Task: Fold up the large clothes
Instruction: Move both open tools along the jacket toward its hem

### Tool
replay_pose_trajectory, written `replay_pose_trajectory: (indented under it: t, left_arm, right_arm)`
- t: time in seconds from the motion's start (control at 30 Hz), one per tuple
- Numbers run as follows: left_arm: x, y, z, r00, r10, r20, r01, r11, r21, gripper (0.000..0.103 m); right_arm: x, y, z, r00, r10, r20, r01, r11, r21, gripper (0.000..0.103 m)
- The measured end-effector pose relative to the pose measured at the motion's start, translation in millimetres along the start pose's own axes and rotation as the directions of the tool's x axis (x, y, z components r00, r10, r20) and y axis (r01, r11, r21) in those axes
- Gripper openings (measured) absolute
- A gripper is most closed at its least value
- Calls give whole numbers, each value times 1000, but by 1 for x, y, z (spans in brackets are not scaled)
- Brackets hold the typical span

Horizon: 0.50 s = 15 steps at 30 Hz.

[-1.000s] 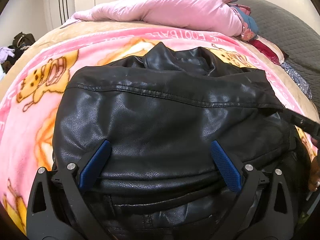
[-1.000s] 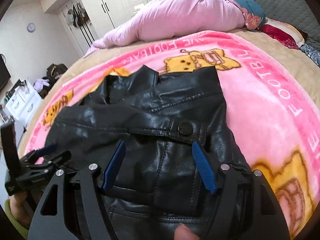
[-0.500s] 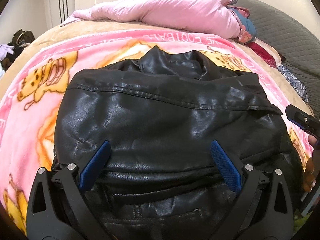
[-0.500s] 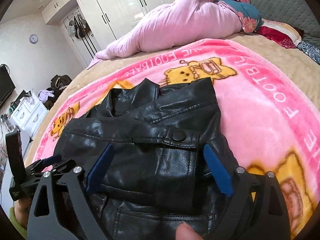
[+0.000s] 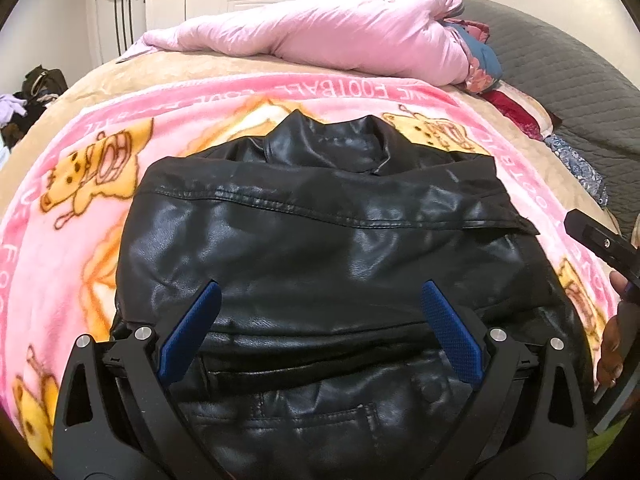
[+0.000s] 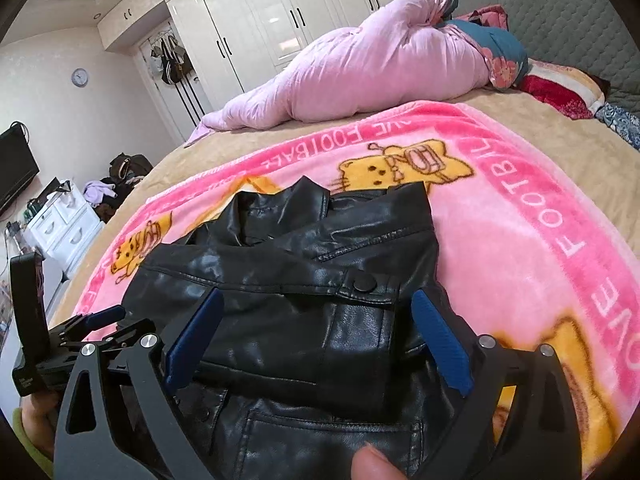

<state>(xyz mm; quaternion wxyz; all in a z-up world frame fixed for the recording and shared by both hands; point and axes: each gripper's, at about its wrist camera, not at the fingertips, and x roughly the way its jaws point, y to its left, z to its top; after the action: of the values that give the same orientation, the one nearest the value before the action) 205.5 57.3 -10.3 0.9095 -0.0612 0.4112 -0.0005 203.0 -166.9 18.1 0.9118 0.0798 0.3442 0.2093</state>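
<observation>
A bedroom with white wardrobes (image 6: 256, 28) is seen behind a bed (image 6: 520, 120) on which a pink cartoon-print blanket (image 6: 520, 240) is spread; a rolled pink quilt (image 6: 360, 72) is laid across the far side. A black leather jacket (image 5: 320, 248) is shown folded into a compact bundle in the middle of the blanket, collar turned toward the quilt. The left tongs (image 5: 320, 332) are held open above the near edge of the bundle, nothing pinched between the blue pads. The right tongs (image 6: 316, 348) have just been opened and are likewise spread wide over the snap-buttoned cuff (image 6: 364, 284), with leather lying under them but not gripped. The fold is judged to be at the release stage, the last flap laid down. Next, the bundle is likely to need pressing flat or a final tuck, which calls for both tongs to be lowered squarely so that the stiff leather is not sprung open. No containers are used; a white drawer unit (image 6: 64, 224) stands beside the bed, its contents hidden.
</observation>
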Motion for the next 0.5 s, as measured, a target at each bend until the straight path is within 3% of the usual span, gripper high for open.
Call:
replay_pose_trajectory:
  t: [0.5]
  left_arm:
    - [-32, -8, 1, 999, -26, 41, 25, 999, 20, 94]
  right_arm:
    - [-36, 23, -5, 999, -35, 42, 37, 998, -53, 96]
